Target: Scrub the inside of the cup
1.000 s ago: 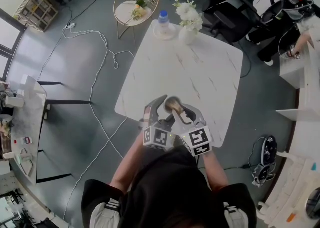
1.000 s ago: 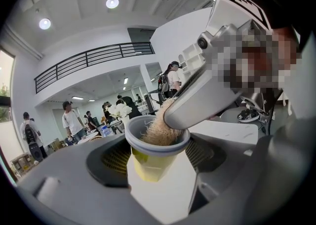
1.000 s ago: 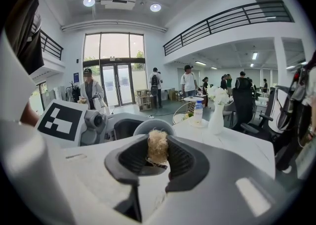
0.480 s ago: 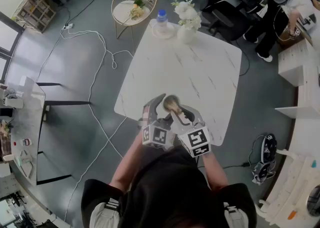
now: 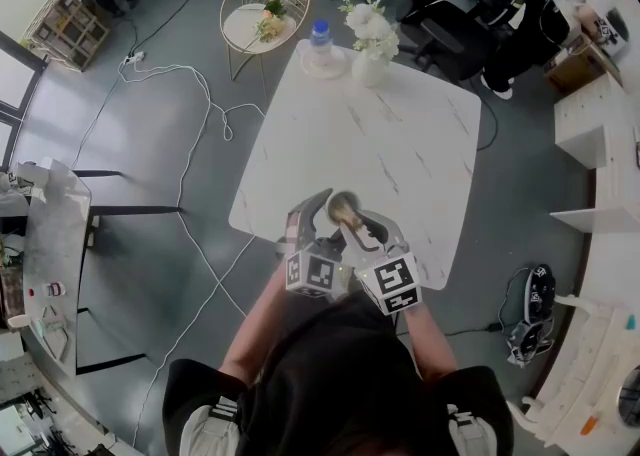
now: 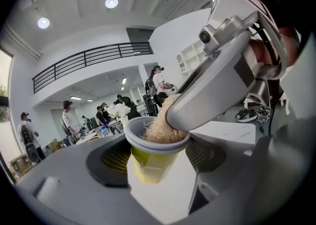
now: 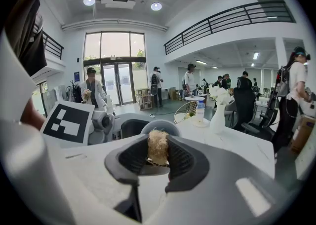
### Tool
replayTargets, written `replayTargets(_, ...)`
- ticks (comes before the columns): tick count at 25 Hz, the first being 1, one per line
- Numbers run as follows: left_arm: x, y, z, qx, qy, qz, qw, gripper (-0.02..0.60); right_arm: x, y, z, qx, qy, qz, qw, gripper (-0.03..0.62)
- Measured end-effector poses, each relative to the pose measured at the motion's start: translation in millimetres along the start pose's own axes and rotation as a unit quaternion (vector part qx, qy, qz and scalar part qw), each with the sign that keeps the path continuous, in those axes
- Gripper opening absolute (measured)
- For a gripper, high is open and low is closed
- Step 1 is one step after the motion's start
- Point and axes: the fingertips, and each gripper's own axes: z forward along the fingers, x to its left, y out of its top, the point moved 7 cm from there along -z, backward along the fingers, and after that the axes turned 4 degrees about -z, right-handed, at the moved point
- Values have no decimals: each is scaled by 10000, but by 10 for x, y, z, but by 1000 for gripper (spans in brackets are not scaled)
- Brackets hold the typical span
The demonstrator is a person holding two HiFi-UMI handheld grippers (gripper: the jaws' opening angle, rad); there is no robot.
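Observation:
Over the near edge of the white marble table (image 5: pixel 390 144), my left gripper (image 5: pixel 312 219) is shut on a yellow cup (image 6: pixel 150 157) with a pale grey rim, held upright between its jaws. A tan fibrous scrubber (image 6: pixel 160 129) fills the cup's mouth. My right gripper (image 5: pixel 362 229) reaches in from the right, shut on that scrubber (image 7: pixel 157 146). In the right gripper view the cup's rim (image 7: pixel 160 126) shows just behind the scrubber. The right gripper's grey jaw hides part of the cup's mouth in the left gripper view.
At the table's far end stand a white vase of flowers (image 5: pixel 372 44) and a water bottle (image 5: pixel 320 39). Beyond it is a round gold side table (image 5: pixel 265 9). White cables (image 5: pixel 200 144) trail over the floor at left. Black office chairs (image 5: pixel 450 34) stand at the back right.
Both grippers, the cup and the scrubber keep their places. Only the camera view shifts slightly and a person at the far right moves.

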Motion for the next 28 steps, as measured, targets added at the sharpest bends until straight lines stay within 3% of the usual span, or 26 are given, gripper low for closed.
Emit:
replayTargets(12, -52, 30, -36, -39, -99, 150, 9998, 356, -130, -28, -53, 21, -174, 131, 9998, 104)
replayTargets(28, -2, 35, 1, -5, -71, 57, 10000, 356, -46, -26, -39, 43, -29, 91, 9999, 104)
